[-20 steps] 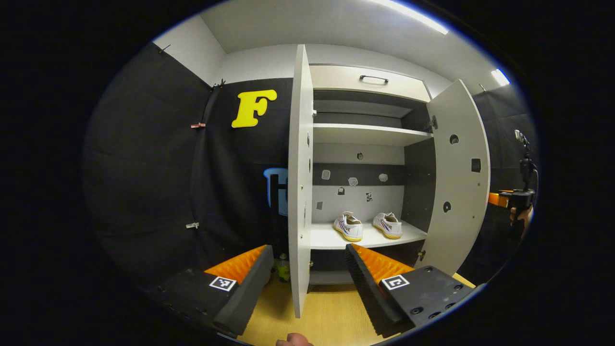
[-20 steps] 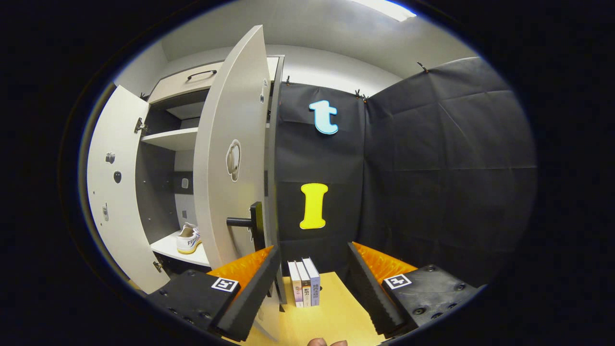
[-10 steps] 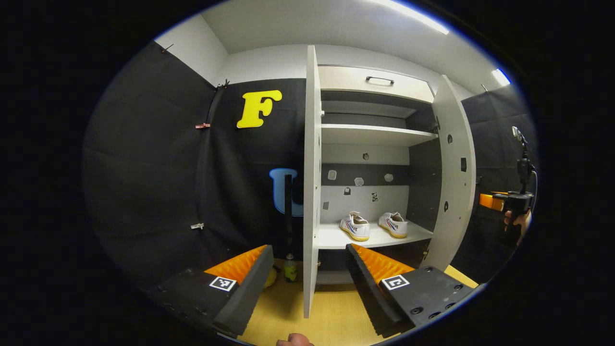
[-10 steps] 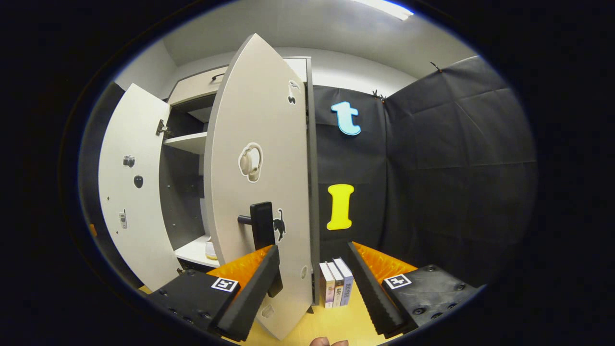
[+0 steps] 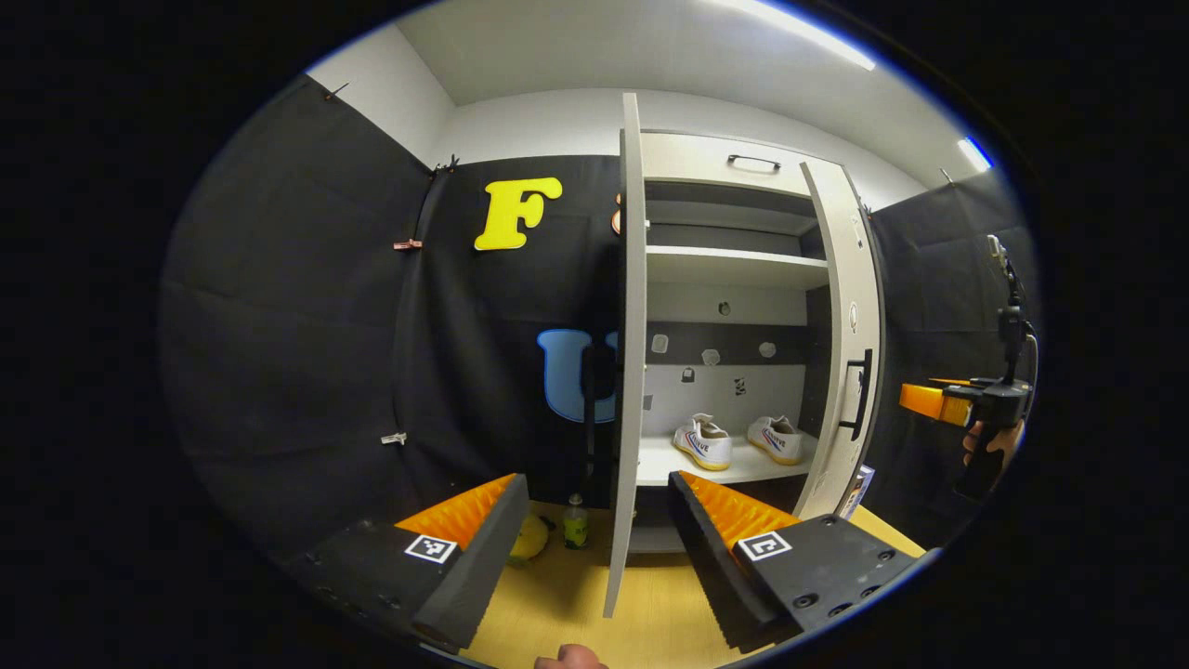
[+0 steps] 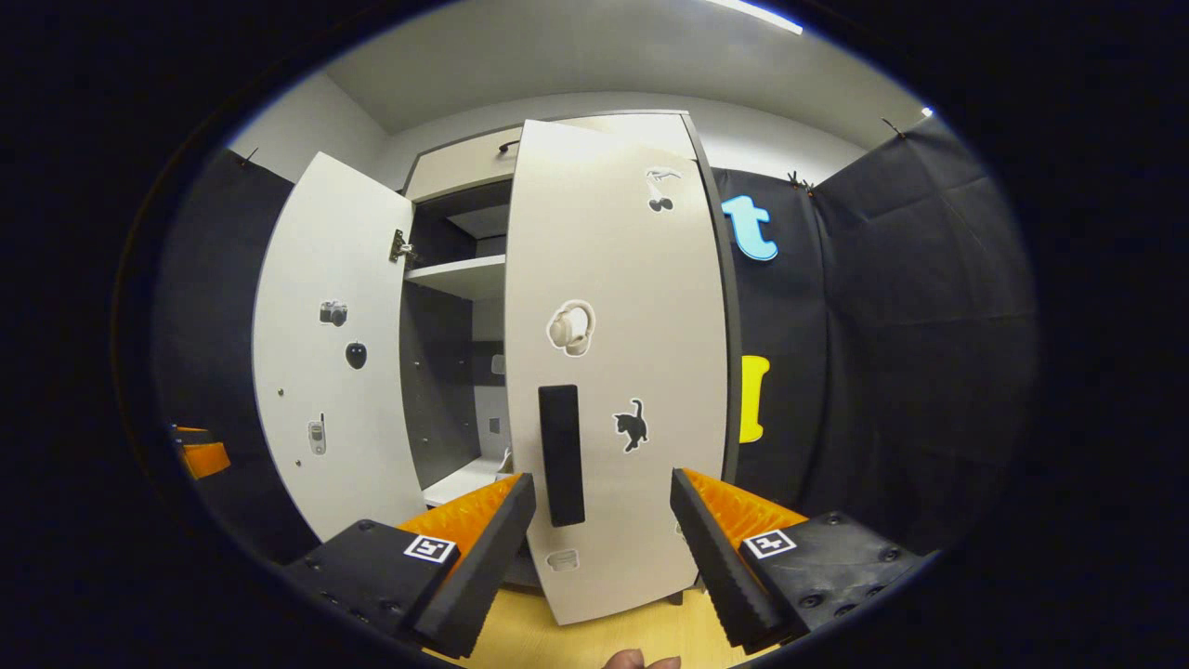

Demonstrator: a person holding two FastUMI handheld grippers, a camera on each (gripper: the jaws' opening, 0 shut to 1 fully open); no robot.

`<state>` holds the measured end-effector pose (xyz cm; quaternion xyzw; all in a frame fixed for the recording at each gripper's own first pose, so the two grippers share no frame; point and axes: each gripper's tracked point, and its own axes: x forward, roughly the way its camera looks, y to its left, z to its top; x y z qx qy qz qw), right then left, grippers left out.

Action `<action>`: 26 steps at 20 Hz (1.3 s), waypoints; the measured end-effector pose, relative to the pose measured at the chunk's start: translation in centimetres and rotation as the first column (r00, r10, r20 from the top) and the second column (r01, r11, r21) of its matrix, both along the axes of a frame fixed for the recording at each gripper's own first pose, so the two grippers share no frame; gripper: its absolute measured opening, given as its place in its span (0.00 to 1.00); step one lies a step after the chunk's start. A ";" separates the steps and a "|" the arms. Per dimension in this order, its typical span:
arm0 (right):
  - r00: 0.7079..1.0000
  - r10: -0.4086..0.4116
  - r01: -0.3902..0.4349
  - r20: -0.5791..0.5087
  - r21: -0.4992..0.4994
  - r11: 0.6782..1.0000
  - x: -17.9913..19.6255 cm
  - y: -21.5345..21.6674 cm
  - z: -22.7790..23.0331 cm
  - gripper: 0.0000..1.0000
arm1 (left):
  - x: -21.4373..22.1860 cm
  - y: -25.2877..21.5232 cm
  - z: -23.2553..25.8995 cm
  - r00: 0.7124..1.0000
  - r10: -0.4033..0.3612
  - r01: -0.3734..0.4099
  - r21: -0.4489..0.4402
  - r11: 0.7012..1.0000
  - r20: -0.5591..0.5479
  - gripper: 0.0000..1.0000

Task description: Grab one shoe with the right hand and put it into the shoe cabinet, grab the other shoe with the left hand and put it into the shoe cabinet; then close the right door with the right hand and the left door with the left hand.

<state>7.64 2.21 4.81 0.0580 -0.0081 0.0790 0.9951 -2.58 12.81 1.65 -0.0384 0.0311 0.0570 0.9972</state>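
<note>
Since a second ago the right door [image 6: 618, 372] has swung most of the way toward the cabinet front, so that in the right gripper view its outer face with the black handle [image 6: 562, 455] and stickers now faces the camera, where before it stood edge-on with a shoe showing past it. The left door [image 5: 632, 372] has not changed its angle and stands wide open.

Nearest in the right gripper view, the right claw [image 6: 602, 544] is spread wide with nothing between its fingers, which sit on either side of the lower part of the right door's handle without touching it as far as can be told. Beyond it, the left door's inner face [image 6: 330, 372] shows stickers, and a gap between the two doors opens onto the shelves.

Nearest in the left gripper view, the left claw [image 5: 594, 539] is likewise wide open and empty, the edge of the left door rising between its fingers above the wooden floor [image 5: 567, 604]. A small bottle [image 5: 576, 525] and a yellow object [image 5: 529, 539] stand on the floor by the cabinet's left side. Farther in, the two white shoes [image 5: 738, 439] lie side by side on the lower shelf [image 5: 669, 465] of the cabinet. Off to the right, a hand holds the right claw [image 5: 929, 401] just out from the right door.
</note>
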 end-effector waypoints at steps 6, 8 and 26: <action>0.999 0.001 0.000 -0.046 0.012 1.000 -0.9 0.9 -1.8 0.96 | 1.4 2.2 0.0 1.000 0.016 -0.016 0.049 0.999 0.002 0.94; 0.998 -0.010 0.011 -0.058 0.017 1.000 -1.1 0.6 -2.3 0.96 | 2.3 3.3 0.2 1.000 0.024 -0.025 0.072 0.997 0.008 0.94; 0.991 -0.114 0.113 -0.076 -0.018 0.993 -2.9 -3.6 -3.5 0.97 | 11.6 7.3 -1.2 0.999 0.031 -0.031 0.047 0.998 0.007 0.92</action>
